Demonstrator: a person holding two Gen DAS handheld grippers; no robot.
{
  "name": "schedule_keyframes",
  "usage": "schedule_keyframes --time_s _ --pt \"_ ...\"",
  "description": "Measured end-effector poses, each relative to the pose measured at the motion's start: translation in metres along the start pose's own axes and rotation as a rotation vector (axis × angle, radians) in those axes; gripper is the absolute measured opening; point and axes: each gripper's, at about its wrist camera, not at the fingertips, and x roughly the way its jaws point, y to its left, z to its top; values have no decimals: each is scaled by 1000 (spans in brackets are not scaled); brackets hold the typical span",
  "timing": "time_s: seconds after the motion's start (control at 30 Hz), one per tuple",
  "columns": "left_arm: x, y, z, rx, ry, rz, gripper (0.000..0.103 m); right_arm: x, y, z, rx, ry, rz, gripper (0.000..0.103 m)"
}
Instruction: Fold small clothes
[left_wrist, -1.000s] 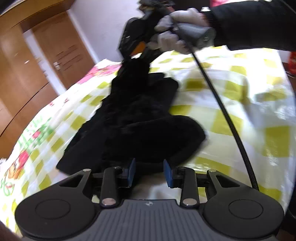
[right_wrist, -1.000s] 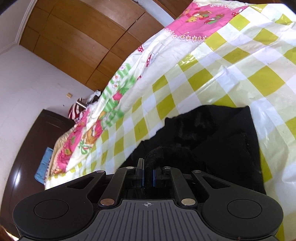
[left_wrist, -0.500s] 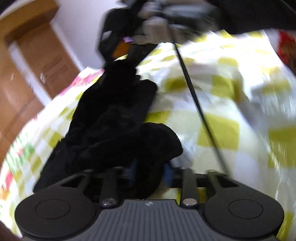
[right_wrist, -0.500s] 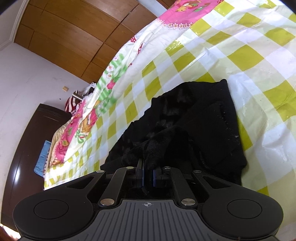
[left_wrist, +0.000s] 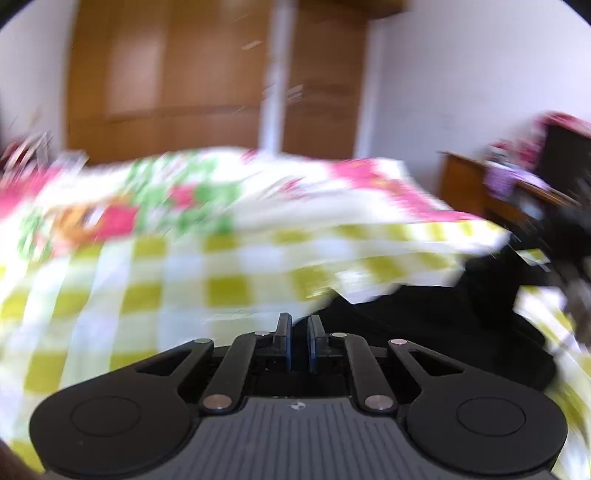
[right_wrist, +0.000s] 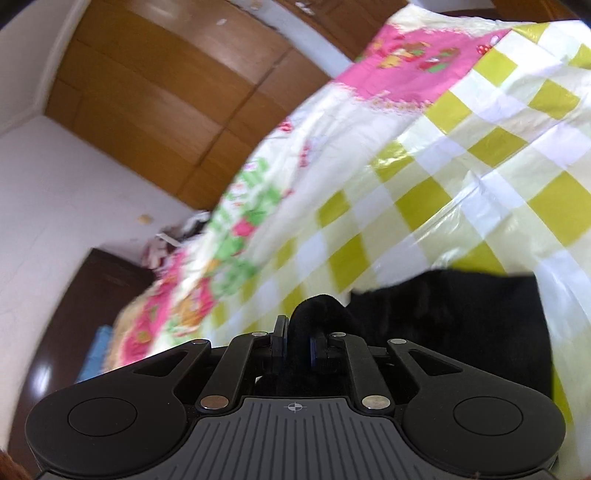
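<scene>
So the black garment (right_wrist: 443, 317) lies on the bed's checked sheet (right_wrist: 480, 147), partly hidden behind the right claw (right_wrist: 297, 339), which pinches a bunched fold while easing apart. The blurry left claw (left_wrist: 298, 339) is nearly pressed together, with nothing in it.

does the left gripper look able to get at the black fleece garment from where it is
Probably yes: the left gripper is shut with nothing in it, and the black fleece garment lies unobstructed just to its right on the checked bedsheet.

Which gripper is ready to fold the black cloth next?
The right gripper: black cloth bunches between its pads. The left gripper is shut on nothing, beside the cloth.
</scene>
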Motion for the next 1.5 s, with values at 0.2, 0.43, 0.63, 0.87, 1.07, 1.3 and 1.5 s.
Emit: schedule_keyframes --time_s 0.2,0.43,0.63,0.87,1.07,1.3,1.5 --pt "30 67 -34 -357 123 -5 25 16 -43 -14 83 6 -64 19" --pt "-54 36 -34 -220 18 -135 59 -38 -32 -18 -72 -19 -18 44" --pt "-22 9 -26 -79 148 -150 78 -52 -1 -41 -436 -26 -123 44" --pt "7 -4 -33 -45 220 -155 38 -35 1 -63 -897 21 -307 43" --pt "9 27 -18 -221 149 -128 21 -25 2 -74 -1163 4 -353 43" --pt "12 37 -11 -238 111 -116 20 11 20 -67 -1215 4 -329 37" --pt "-12 33 -16 -221 82 -163 58 44 31 -25 -862 -29 -275 38"
